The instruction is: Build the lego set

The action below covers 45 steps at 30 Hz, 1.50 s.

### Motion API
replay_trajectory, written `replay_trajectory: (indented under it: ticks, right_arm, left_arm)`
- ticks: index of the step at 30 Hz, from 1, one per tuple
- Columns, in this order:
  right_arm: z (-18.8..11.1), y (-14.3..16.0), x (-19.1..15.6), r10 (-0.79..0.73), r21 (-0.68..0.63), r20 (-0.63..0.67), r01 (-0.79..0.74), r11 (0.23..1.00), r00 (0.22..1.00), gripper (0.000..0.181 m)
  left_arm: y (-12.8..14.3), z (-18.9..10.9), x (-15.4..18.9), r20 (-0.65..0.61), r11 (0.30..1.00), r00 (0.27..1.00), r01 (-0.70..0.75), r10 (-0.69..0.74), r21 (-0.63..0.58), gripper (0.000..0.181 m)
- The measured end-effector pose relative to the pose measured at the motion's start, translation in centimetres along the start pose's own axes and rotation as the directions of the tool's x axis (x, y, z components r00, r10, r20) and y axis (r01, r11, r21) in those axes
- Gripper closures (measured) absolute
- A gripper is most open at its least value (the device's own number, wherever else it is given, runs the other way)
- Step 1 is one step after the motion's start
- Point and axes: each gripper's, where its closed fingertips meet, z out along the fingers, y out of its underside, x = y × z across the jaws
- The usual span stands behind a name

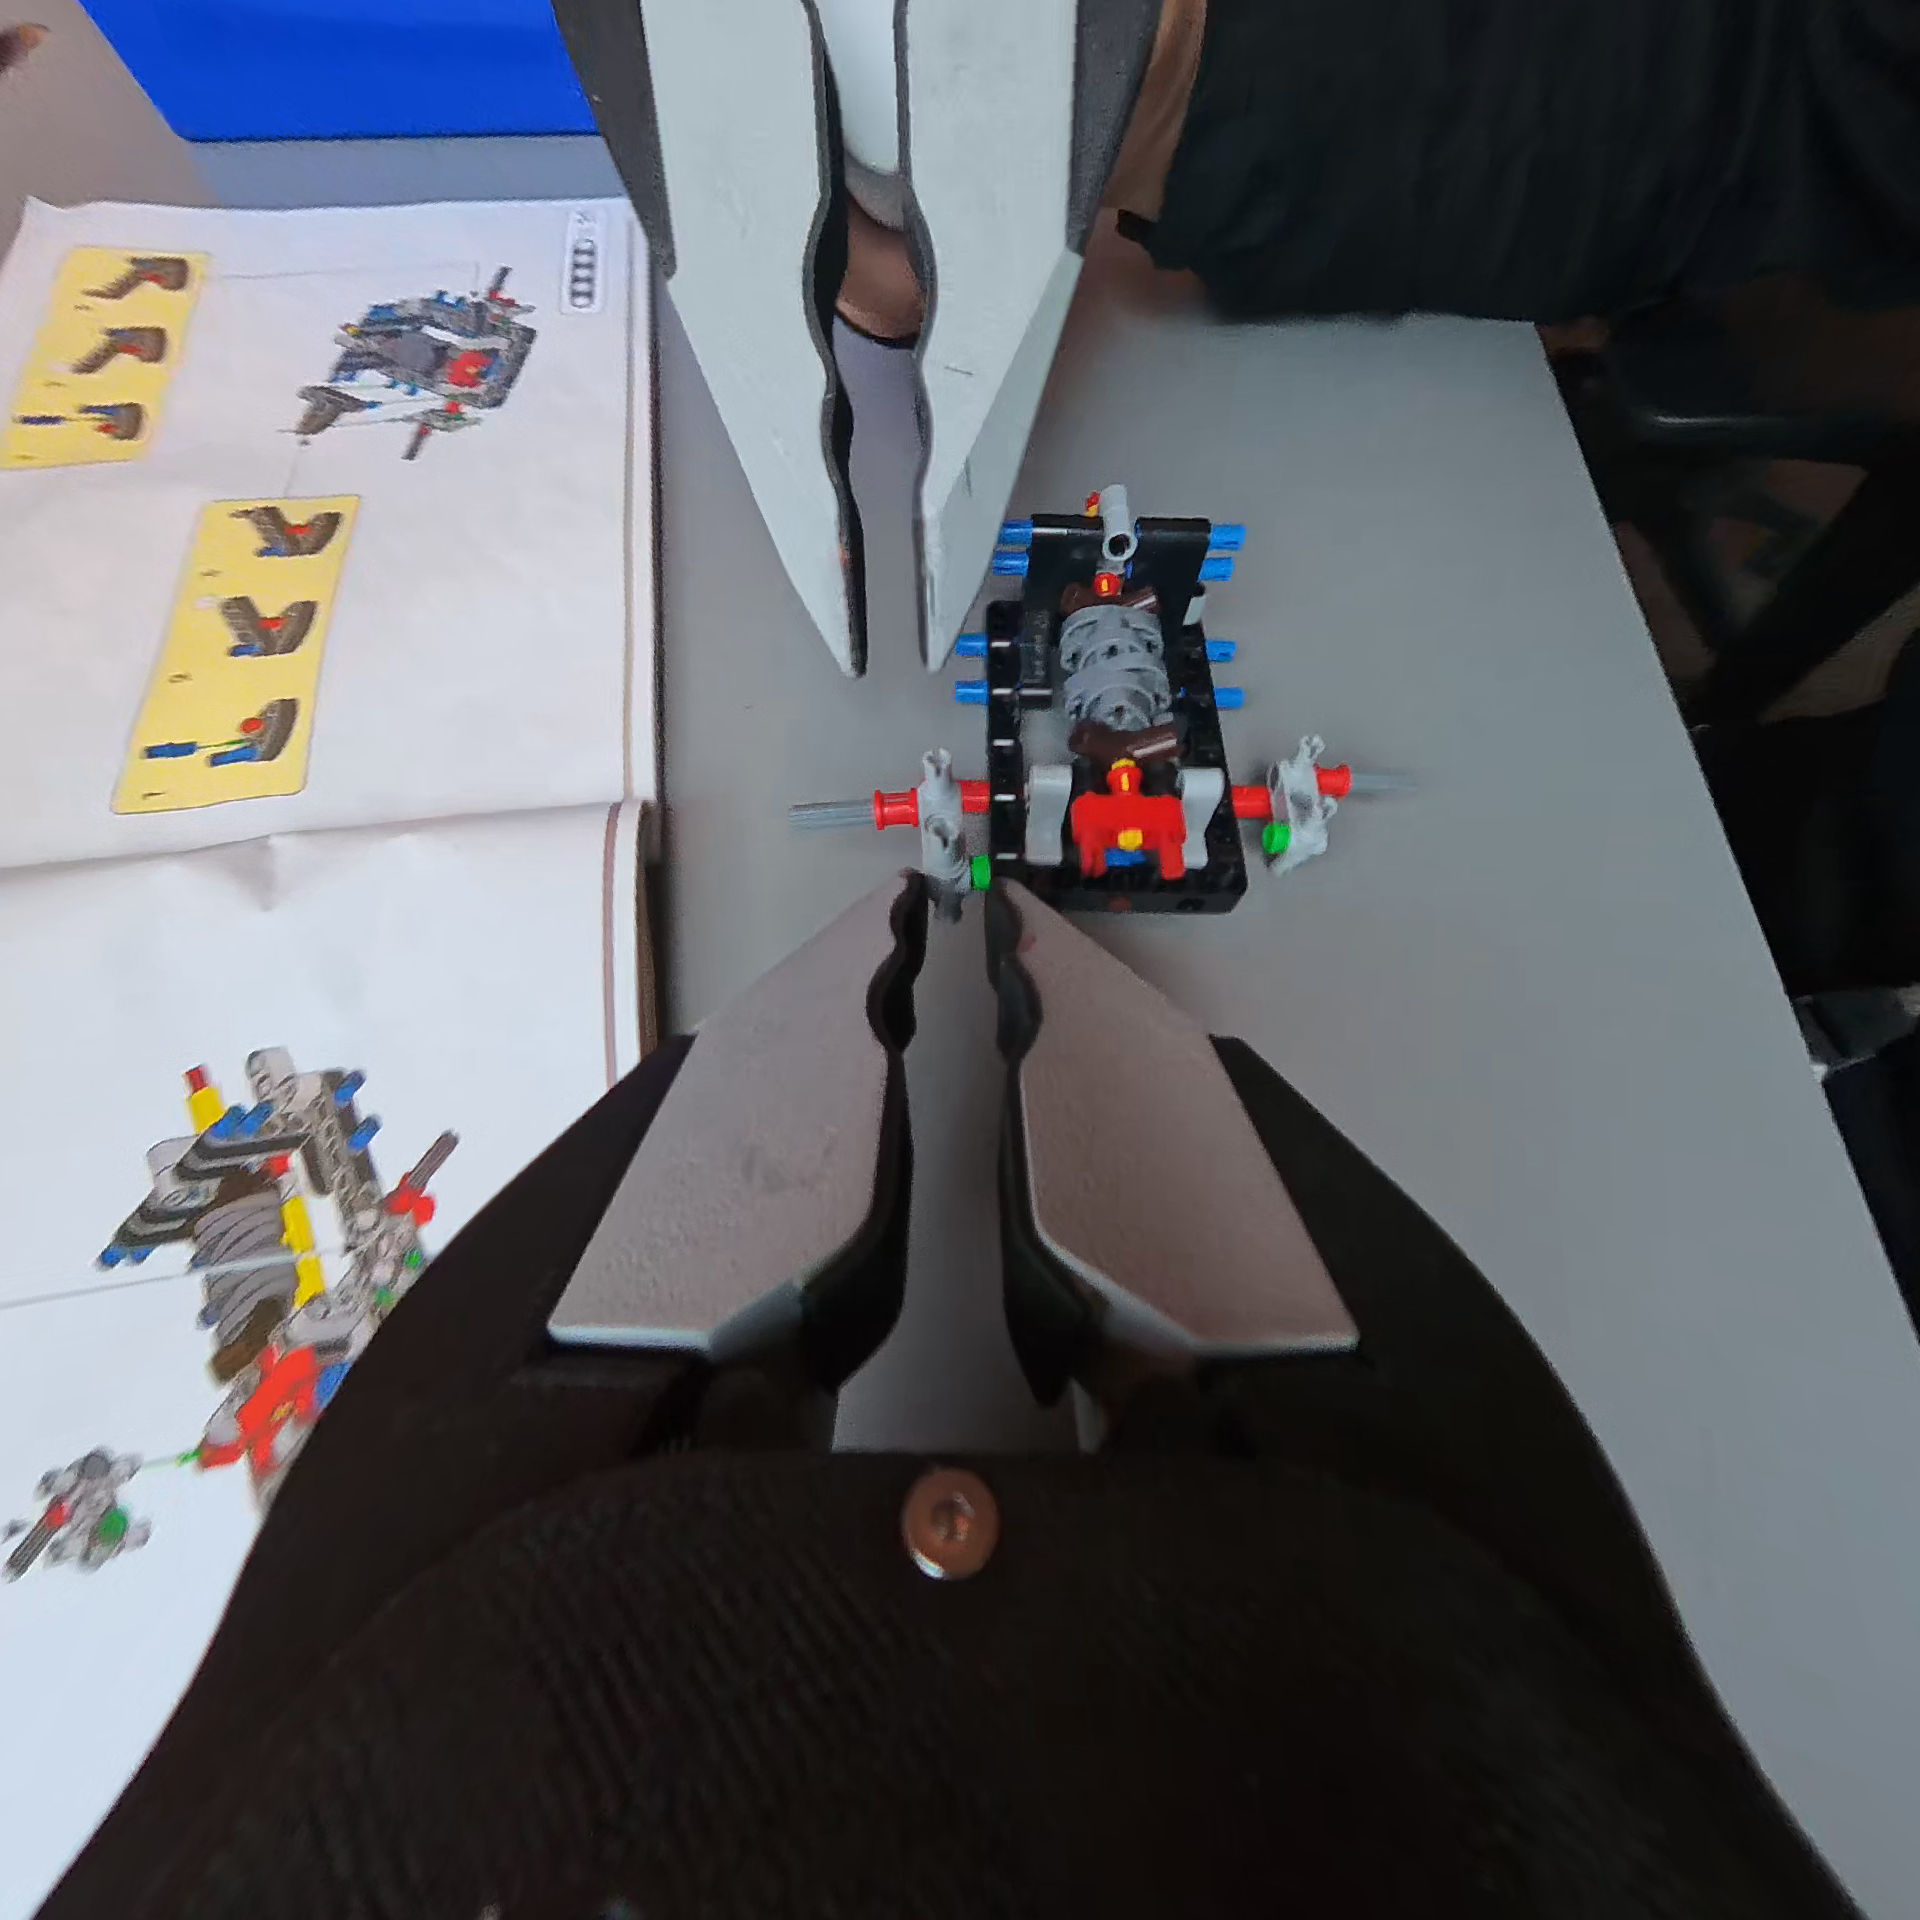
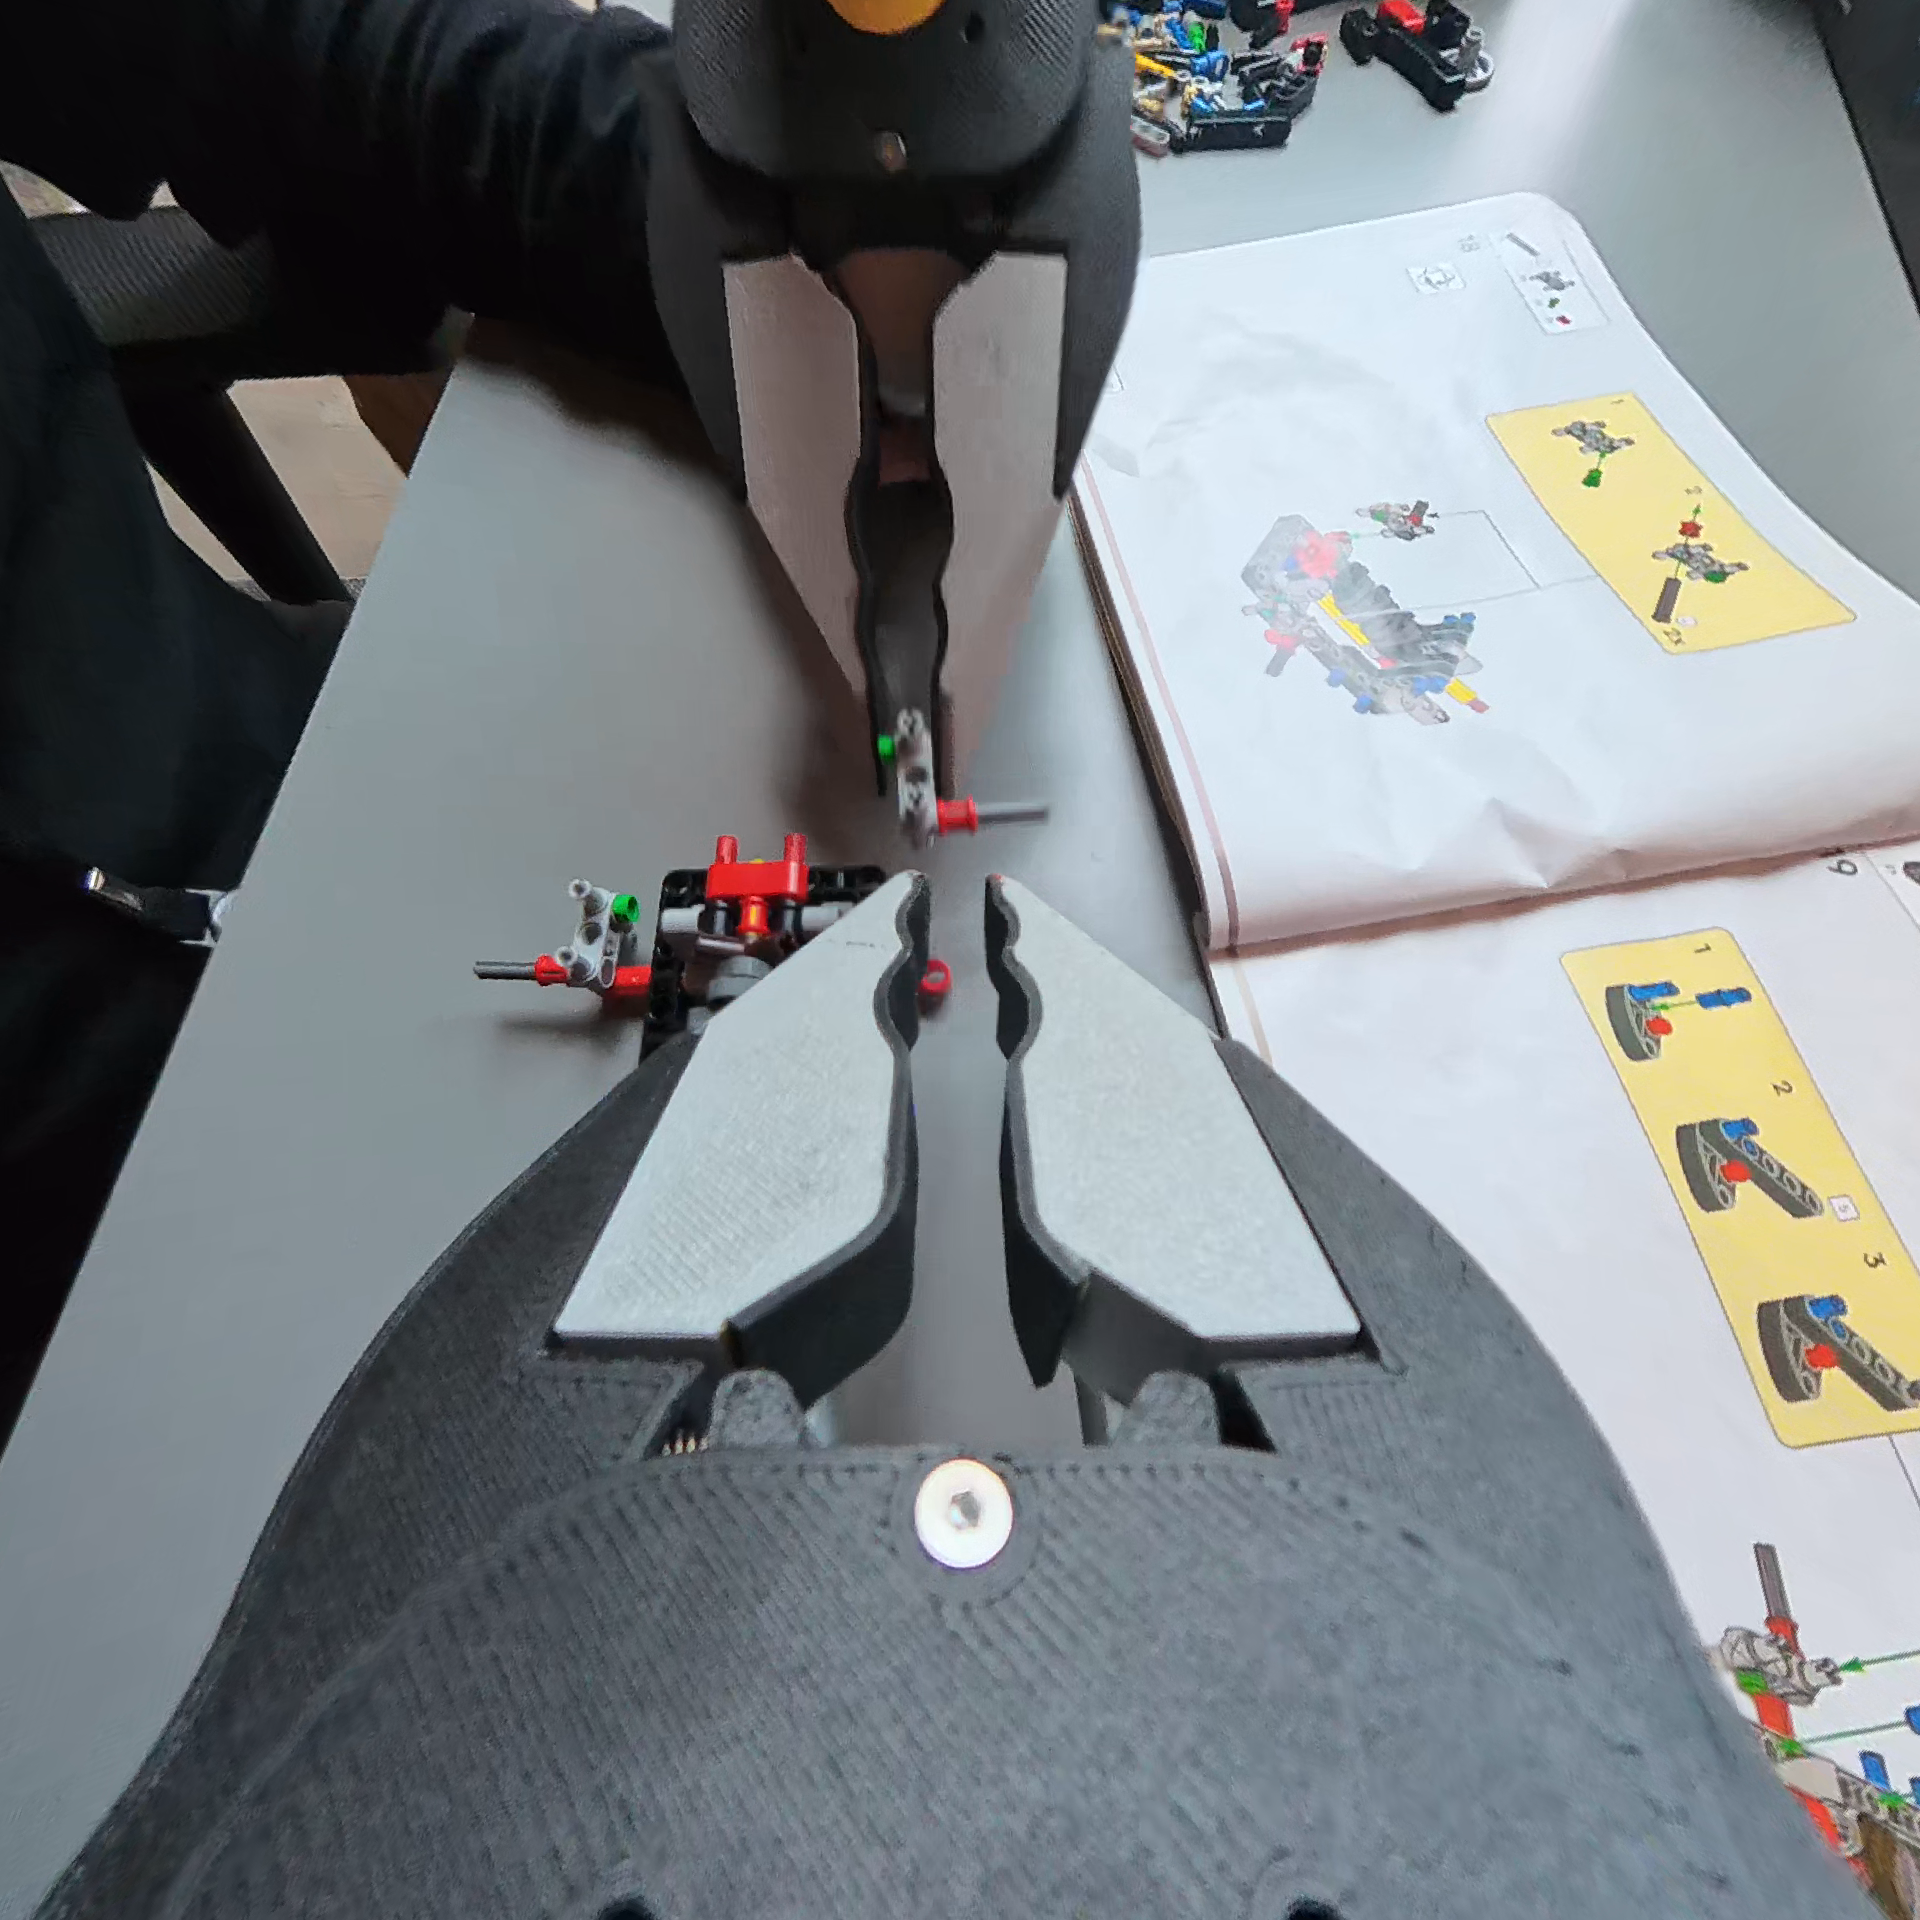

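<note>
The Lego model [image 1: 1117, 717] is a black frame with grey gears, blue pins and a red block, lying on the grey table [image 1: 1403, 1143]. It also shows in the right wrist view [image 2: 769, 914]. My left gripper [image 1: 951, 888] is shut on a grey hub piece [image 1: 940, 821] with a green pin, red bush and grey axle, right by the frame's left side. I cannot tell whether the hub is joined to the frame. A matching hub [image 1: 1299, 795] sits on the other side. My right gripper [image 2: 953, 883] is slightly open and empty, just beside the frame's far end [image 1: 894, 665].
An open instruction booklet [image 1: 312, 623] lies left of the model; it shows in the right wrist view too [image 2: 1455, 727]. A pile of loose parts [image 2: 1247, 73] lies beyond it. The table edge [image 1: 1714, 727] runs close to the model's right. A dark sleeve [image 2: 312, 156] holds the left gripper. My two grippers' fingertips are within a few centimetres of each other.
</note>
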Motion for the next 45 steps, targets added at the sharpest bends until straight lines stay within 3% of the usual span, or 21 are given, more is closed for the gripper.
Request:
replay_trajectory:
  ticks: [5, 15, 32, 43, 45]
  right_arm:
    - [0.1, 0.0, -0.4, -0.023, -0.031, -0.005, 0.023, 0.999, 1.0, 0.17]
    - [0.7, 0.5, -1.0, -0.059, -0.085, -0.004, 0.058, 0.995, 0.998, 0.178]
    - [-0.1, 0.4, -0.7, -0.079, -0.081, -0.027, 0.077, 0.994, 0.997, 0.176]
    - [0.2, 0.9, -0.7, -0.033, -0.12, -0.022, 0.03, 0.992, 0.999, 0.18]
    - [0.1, 1.1, -0.5, -0.023, -0.133, -0.031, 0.019, 0.991, 0.999, 0.179]
  left_arm:
    - [0.0, 1.6, 0.2, -0.033, 0.998, 0.999, 0.018, -0.019, -0.053, 0.173]
    - [-1.2, 1.8, 0.1, -0.039, 1.0, 0.999, 0.006, -0.006, -0.002, 0.173]
    - [-1.9, 1.7, 0.0, -0.05, 0.999, 0.999, 0.006, -0.004, 0.043, 0.173]
    - [-1.3, 1.9, -0.2, -0.041, 0.999, 0.998, 0.037, -0.037, 0.006, 0.172]
    - [-1.1, 1.8, -0.4, -0.034, 0.999, 0.999, 0.039, -0.04, -0.006, 0.164]
